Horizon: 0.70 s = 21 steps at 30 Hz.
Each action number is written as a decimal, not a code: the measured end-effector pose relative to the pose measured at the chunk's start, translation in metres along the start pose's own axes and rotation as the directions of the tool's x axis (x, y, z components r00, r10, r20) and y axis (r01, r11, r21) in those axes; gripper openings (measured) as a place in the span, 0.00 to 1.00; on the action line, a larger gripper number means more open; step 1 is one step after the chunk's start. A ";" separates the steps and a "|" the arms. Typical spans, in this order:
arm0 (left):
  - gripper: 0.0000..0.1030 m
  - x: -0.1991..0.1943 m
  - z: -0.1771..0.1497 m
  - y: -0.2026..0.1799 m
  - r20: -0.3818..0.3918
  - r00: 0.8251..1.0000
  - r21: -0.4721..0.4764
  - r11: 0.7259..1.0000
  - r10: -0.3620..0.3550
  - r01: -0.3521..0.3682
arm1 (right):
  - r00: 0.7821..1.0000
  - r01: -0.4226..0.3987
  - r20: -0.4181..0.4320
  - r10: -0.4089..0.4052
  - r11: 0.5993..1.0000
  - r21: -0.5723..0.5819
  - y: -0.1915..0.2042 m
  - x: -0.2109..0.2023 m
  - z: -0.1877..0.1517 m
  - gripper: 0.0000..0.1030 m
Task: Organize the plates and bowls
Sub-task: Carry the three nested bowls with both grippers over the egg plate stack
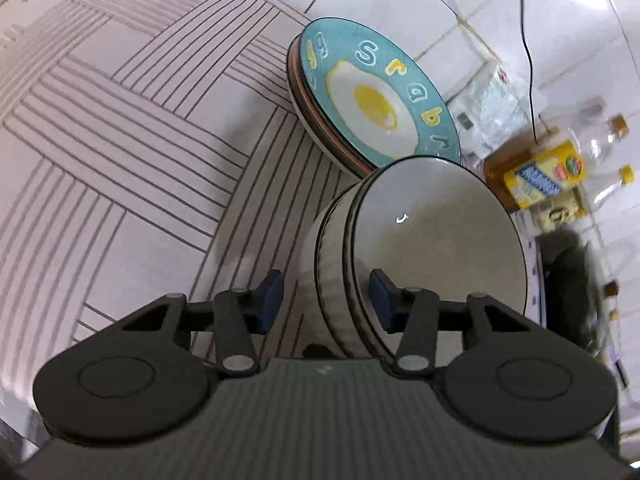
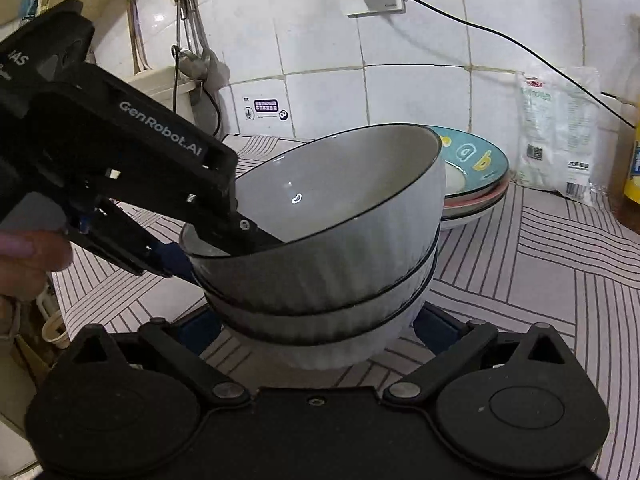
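Black gripper parts fill the bottom of both views. Right gripper (image 2: 316, 328) sits low, with its two blue fingers (image 2: 434, 330) wide apart at 8 and 4 o'clock around the foot of the bowl stack (image 2: 320, 280). Its pads do not seem to press on the bowls, so I call the jaws apart.

Next comes the stack, at the middle of the right view on the striped cloth (image 2: 540, 272). Three grey bowls seem to sit one in another. Top bowl (image 2: 340, 208) leans, with its 9 o'clock side down and its 2 o'clock side up.

Left gripper (image 2: 236, 236) comes in from 10 o'clock. One finger is inside the top bowl and one is outside, so the rim is between them. In the left view the blue pads (image 1: 380, 296) stand on each side of the rim, and the outer pad shows a gap. So the jaws straddle the rim, but I cannot tell if they pinch it. A hand (image 2: 28, 256) holds this gripper at 9 o'clock.

Left gripper is the nearer one to the top bowl. I think the next move is to let the bowl drop flat into the stack.

Farther back, at 2 o'clock, the plates (image 2: 476, 184) lie piled just behind the bowls, with the blue egg plate (image 1: 380, 96) on top.
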<state>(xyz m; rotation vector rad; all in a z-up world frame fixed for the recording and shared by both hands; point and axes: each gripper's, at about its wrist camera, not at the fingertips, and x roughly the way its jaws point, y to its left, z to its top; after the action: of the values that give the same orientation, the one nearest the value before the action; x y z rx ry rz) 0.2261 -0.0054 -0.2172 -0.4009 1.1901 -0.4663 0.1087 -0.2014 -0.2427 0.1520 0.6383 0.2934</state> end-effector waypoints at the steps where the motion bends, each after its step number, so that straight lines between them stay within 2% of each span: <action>1: 0.44 0.001 0.000 0.001 0.000 1.000 -0.015 1.000 -0.009 0.009 | 1.000 -0.005 0.000 0.005 1.000 -0.001 -0.002 0.001 0.000 1.00; 4: 0.40 0.003 -0.001 0.000 0.017 1.000 0.000 1.000 -0.018 0.018 | 1.000 -0.028 -0.004 0.028 1.000 0.008 -0.006 0.004 0.001 1.00; 12: 0.40 0.005 -0.005 -0.004 0.032 0.999 0.041 0.999 -0.016 0.015 | 0.997 -0.075 -0.020 0.075 0.997 -0.001 -0.013 0.010 0.005 1.00; 15: 0.41 0.004 -0.006 -0.008 0.025 1.000 0.092 0.996 -0.014 0.011 | 0.996 -0.083 -0.026 0.082 0.997 -0.004 -0.014 0.010 0.005 1.00; 21: 0.41 -0.001 -0.012 -0.007 0.000 1.000 0.126 0.992 -0.024 0.024 | 0.995 -0.100 -0.024 0.100 0.995 -0.015 -0.015 0.006 0.004 1.00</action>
<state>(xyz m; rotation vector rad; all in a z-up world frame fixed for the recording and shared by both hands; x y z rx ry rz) 0.2136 -0.0111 -0.2163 -0.3067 1.1490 -0.5588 0.1187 -0.2136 -0.2460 0.1651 0.6526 0.3976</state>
